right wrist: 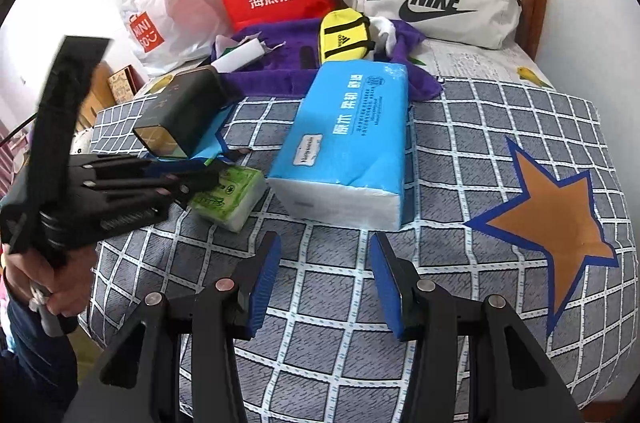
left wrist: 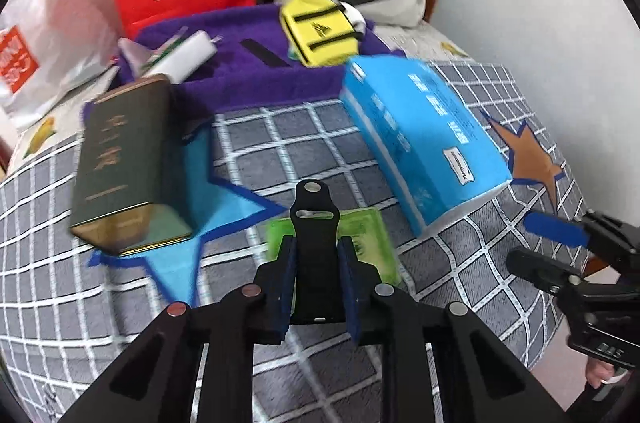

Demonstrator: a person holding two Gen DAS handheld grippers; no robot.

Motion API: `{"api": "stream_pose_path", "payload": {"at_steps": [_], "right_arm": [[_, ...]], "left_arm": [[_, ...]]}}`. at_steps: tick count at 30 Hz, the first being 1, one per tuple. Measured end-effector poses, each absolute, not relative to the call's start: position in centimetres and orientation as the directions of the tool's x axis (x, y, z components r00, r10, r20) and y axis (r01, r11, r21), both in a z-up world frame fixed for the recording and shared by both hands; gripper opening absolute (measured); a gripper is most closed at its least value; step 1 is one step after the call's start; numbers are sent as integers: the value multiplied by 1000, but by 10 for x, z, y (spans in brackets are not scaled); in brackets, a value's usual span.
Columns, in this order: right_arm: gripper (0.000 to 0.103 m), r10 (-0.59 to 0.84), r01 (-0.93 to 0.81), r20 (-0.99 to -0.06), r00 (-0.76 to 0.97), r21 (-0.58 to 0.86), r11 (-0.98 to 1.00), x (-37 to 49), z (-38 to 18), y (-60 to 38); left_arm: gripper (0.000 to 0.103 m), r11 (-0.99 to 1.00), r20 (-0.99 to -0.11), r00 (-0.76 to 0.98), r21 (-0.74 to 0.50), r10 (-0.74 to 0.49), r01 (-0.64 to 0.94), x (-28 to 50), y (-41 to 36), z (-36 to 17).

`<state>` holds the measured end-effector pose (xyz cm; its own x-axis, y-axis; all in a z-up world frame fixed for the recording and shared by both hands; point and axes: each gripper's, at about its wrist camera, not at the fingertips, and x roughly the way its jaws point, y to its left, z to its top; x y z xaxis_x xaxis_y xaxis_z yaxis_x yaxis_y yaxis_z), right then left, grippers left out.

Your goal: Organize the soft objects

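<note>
The left gripper [left wrist: 316,287] hangs over the small green soft tissue pack [left wrist: 360,243] on the grey checked bed cover [left wrist: 280,143], its jaws drawn nearly together and pinching nothing visible; the pack lies just beyond and under their tips. It looks light, squashy and film-slick, best taken across its short sides. The right gripper [right wrist: 324,279] stands parted and empty, with the large blue plastic-wrapped tissue block [right wrist: 352,151] just ahead.

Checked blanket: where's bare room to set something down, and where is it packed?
Free: the checked blanket between the right gripper and the blue tissue pack, running right around the orange star. Crowded: left of the pack, where the green tissue packet, dark tin and left gripper bunch; the purple towel is cluttered too.
</note>
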<state>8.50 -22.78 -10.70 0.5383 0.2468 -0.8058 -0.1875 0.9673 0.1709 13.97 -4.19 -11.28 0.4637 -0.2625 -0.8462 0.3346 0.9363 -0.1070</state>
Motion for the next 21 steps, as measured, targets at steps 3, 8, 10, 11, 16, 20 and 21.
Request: {"api": "stream_pose_path", "payload": {"at_steps": [3, 8, 10, 11, 16, 20, 21], "right_arm": [[46, 264, -208, -807, 528, 179, 962, 86, -109, -219], [46, 346, -257, -807, 479, 248, 934, 93, -117, -194], [47, 362, -271, -811, 461, 259, 927, 96, -122, -179], [47, 363, -274, -813, 454, 260, 926, 97, -123, -173], [57, 371, -262, -820, 436, 279, 924, 104, -130, -141], [62, 342, -239, -821, 457, 257, 936, 110, -133, -125], [63, 330, -225, -823, 462, 251, 942, 112, -134, -122]], "left_arm": [[20, 942, -837, 483, -105, -256, 318, 132, -27, -106], [20, 955, -826, 509, -111, -243, 276, 117, 1, -103], [20, 962, -826, 517, -103, -225, 254, 113, 12, -106], [20, 965, -827, 520, -98, -216, 244, 112, 17, -107], [20, 972, -828, 520, -117, -209, 204, 107, 43, -115], [20, 971, -828, 514, -141, -223, 194, 105, 60, -120], [20, 970, -828, 513, -147, -227, 193, 104, 63, -121]]}}
